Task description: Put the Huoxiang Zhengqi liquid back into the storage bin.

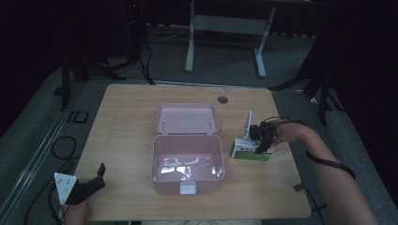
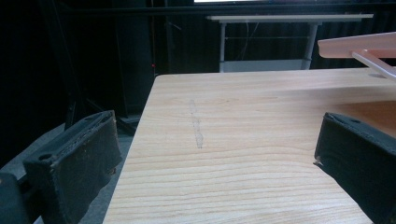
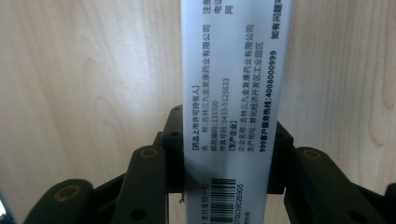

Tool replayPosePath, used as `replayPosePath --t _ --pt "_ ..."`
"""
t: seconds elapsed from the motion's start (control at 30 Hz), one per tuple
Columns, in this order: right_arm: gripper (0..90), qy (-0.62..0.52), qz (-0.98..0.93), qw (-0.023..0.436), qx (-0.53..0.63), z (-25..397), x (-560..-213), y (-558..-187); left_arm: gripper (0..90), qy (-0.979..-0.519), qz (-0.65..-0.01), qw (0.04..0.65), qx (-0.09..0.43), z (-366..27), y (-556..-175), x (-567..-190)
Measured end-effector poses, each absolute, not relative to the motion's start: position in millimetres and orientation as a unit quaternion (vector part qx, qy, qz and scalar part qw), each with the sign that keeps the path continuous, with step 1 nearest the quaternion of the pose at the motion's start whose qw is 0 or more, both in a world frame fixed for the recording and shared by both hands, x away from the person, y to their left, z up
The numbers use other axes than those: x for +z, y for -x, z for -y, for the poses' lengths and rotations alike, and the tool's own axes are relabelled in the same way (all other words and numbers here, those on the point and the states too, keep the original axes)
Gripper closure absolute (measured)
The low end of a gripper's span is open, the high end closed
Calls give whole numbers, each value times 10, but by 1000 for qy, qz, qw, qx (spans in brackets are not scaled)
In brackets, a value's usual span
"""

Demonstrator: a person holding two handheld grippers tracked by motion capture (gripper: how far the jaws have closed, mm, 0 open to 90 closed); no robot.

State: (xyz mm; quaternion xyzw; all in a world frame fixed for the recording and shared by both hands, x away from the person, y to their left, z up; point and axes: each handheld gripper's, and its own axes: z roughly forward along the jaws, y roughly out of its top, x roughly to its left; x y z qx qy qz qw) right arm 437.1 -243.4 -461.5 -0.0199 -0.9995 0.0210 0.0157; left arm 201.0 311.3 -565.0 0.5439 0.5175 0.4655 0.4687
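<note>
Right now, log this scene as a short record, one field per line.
surface: wooden table
container: pink box, lid open and leaning back, near the table's middle
container contents: looks empty, only glare on the bottom
item: white and green carton, right of the pink box, on the table
left gripper: open, holding nothing, at the table's near left corner
right gripper: shut on the carton, jaws on its two sides
carton print: barcode and Chinese text on the white face in the right gripper view

White-and-green medicine box (image 1: 252, 151) lying flat, right of open pink container (image 1: 187, 161)
</note>
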Motion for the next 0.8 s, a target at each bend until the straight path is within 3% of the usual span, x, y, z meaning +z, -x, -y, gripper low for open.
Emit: replayPosePath --t 0.37,0.8 --pt "627 27 999 38 23 2411 -4528 -4176 2 -543 -518 468 467 -3109 -2011 -5650" --pt "628 18 999 29 19 2348 -4234 -3947 2 -543 -519 467 467 -3109 -2010 -5650"
